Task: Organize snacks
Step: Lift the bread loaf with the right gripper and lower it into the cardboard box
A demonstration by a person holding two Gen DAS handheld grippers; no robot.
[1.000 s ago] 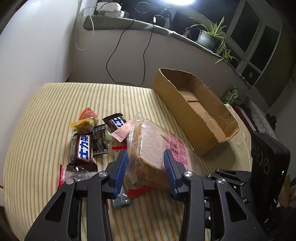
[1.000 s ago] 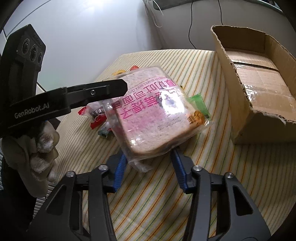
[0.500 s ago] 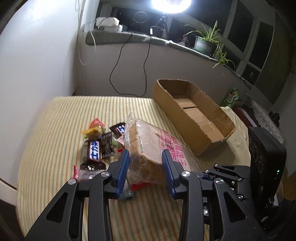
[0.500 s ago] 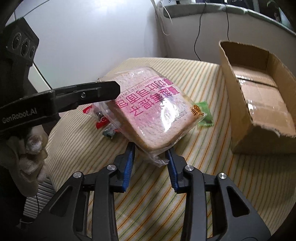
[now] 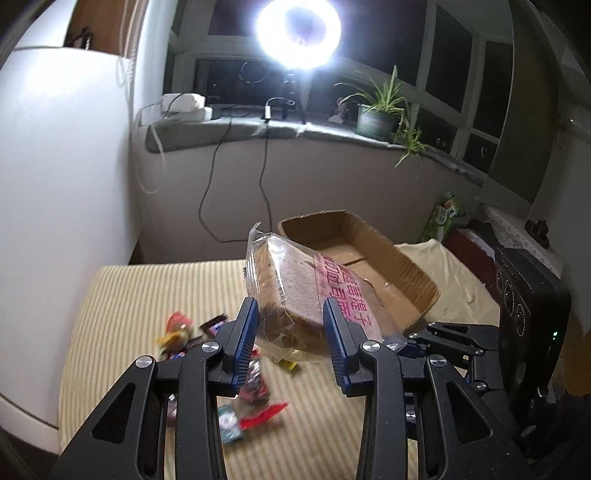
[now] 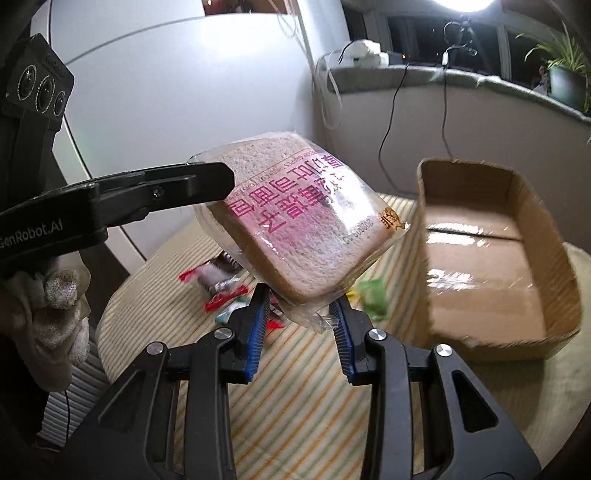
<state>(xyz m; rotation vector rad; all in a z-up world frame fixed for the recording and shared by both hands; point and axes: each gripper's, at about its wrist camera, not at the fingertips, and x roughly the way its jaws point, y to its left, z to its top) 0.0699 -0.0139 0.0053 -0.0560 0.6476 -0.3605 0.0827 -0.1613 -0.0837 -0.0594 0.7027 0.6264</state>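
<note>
While both grippers' jaws clamped it, left gripper (image 5: 290, 328) and right gripper (image 6: 301, 317) held bread (image 6: 295, 225) aloft; box (image 6: 498, 258) right, snacks (image 5: 236, 384) on bed (image 5: 147, 295).

Each camera rides low behind its own gripper, close to the bread (image 5: 295, 295), the left one facing the window with the box (image 5: 373, 258) beyond-right, the right one facing the box (image 6: 491, 258) from the side, both sharing bread, box and striped table (image 5: 147, 291).

Home room: striped mattress (image 5: 122, 295), windowsill (image 5: 295, 133) with potted plant (image 5: 376, 110), ring light (image 5: 298, 31).
</note>
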